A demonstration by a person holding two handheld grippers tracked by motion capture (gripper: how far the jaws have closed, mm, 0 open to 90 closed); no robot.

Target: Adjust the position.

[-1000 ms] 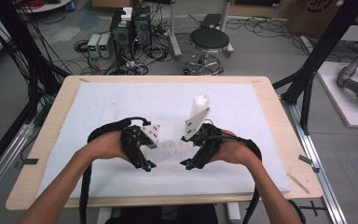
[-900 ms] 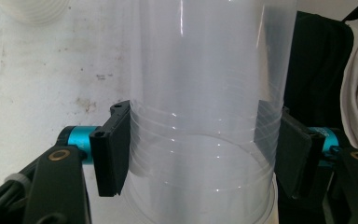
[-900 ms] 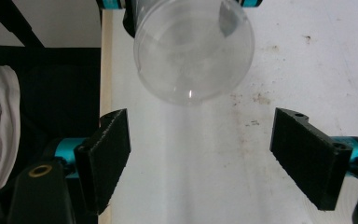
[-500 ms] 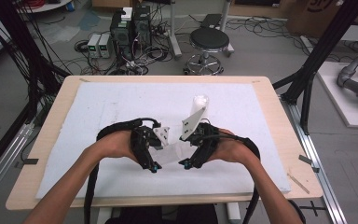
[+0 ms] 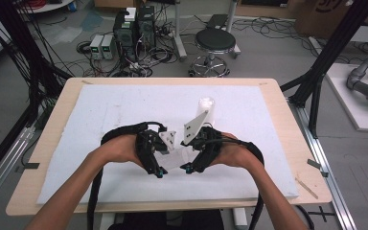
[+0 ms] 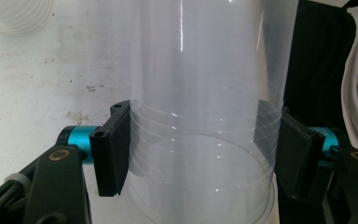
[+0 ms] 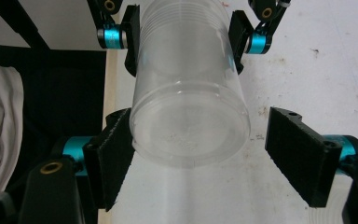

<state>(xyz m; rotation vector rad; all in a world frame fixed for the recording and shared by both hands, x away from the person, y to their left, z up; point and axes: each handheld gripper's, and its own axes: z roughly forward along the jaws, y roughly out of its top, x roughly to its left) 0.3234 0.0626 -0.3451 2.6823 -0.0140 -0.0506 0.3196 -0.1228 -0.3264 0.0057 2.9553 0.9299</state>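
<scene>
clear plastic, the cup (image 5: 175, 157) lies level between the two grippers, held just above the white foam pad (image 5: 100, 110) that covers the bench (image 5: 287, 143), nearer the pad's front edge than the white roll (image 5: 206, 106) standing behind the grippers. the left gripper (image 5: 159, 171) has its jaws clamped on the cup near its rim end. the right gripper (image 5: 186, 168) has jaws that have just been closing in around the cup's base: one pad touches the cup's side, the other pad is apart from it, so this gripper is not gripping.

against the earlier high-view pictures, the left hand (image 5: 124, 148) has drifted a little toward the right hand (image 5: 232, 154), and the gap between the grippers over the pad is narrower; the right hand sits where it sat.

in the high view the cup is a faint pale patch, hard to read. the left gripper view shows the cup (image 6: 200, 116) close up, with the ribbed bands of its wall pinched between both black pads, and a ridged white thing (image 6: 21, 16) at the top left corner. the right gripper view shows the cup's (image 7: 189, 102) round closed base facing the camera, with the left gripper (image 7: 186, 42) clamped on it farther back.

the cup's long axis runs from one gripper to the other, across the pad: base toward the right gripper, mouth toward the left one.
</scene>
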